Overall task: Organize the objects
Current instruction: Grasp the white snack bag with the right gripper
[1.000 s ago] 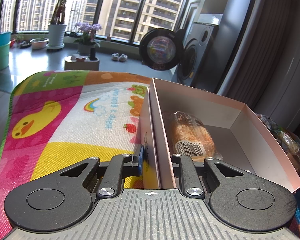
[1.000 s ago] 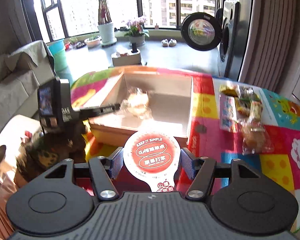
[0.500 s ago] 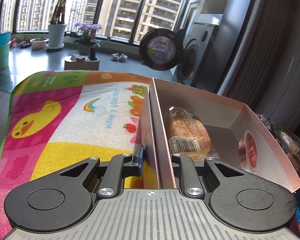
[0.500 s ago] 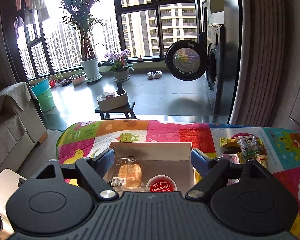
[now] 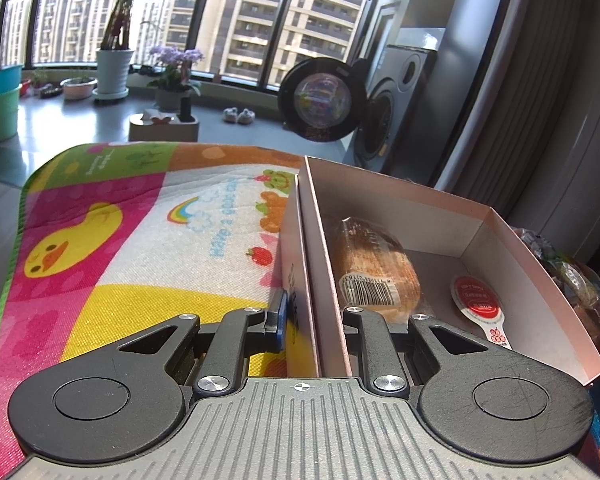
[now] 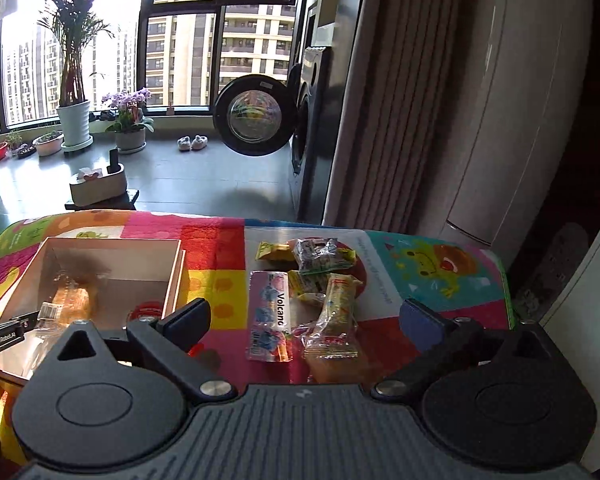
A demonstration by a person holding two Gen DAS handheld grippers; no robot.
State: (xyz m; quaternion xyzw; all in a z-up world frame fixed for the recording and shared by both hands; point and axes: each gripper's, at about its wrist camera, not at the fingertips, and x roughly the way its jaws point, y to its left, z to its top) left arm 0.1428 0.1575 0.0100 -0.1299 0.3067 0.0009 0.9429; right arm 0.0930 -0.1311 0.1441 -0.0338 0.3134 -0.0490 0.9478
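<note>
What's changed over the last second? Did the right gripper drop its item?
Yes. The right gripper let go of the red-lidded cup, which now lies in the box beside the wrapped bread; the gripper then swung right and hangs open over the loose snack packets. The left gripper stays clamped on the box wall.

Both tongs share one build: a grey ribbed base plate with a small crosshair mark at its front edge, flanked by two black round housings, each with a shallow circular recess. Black link arms run forward from silver screws. The left tongs (image 5: 312, 320) carry a blue pad on one finger (image 5: 278, 314). The right tongs (image 6: 306, 320) have one black finger (image 6: 190, 320) and one blue-padded finger (image 6: 422, 322).
</note>
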